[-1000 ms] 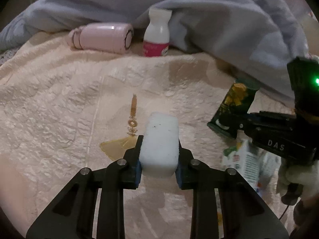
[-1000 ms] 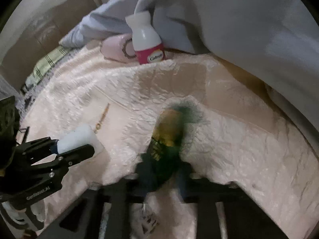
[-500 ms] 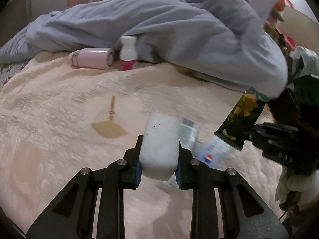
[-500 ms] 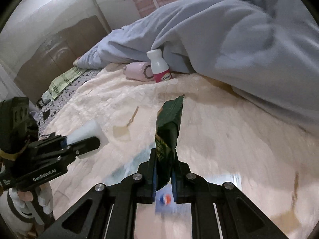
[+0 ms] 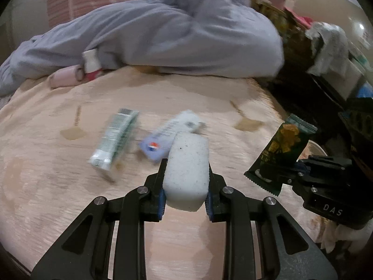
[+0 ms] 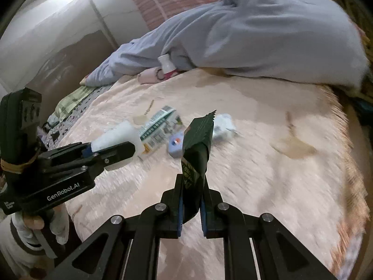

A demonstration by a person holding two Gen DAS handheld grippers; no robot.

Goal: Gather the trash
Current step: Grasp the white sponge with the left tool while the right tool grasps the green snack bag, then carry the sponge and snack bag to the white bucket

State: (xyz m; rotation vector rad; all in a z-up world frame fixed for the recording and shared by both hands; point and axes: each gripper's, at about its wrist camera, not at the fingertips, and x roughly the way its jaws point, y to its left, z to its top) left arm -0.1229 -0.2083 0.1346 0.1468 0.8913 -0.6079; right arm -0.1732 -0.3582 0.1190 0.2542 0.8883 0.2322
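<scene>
Above bedspread (image 5: 46, 186), w/ its edge near: left claw (image 5: 185, 175) grips foam block (image 5: 187, 170).

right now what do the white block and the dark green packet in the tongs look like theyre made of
White block: looks like foam or sponge, matte and finely pitted with dark specks, corners rounded.
Dark green packet: looks like thin plastic film, slightly glossy, with a zigzag-cut sealed edge and creases where the right tongs pinch it.

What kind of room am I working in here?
Most likely a bedroom: a peach quilted bedspread, a rumpled grey duvet at its far side, and a wooden wardrobe against the wall.
</scene>
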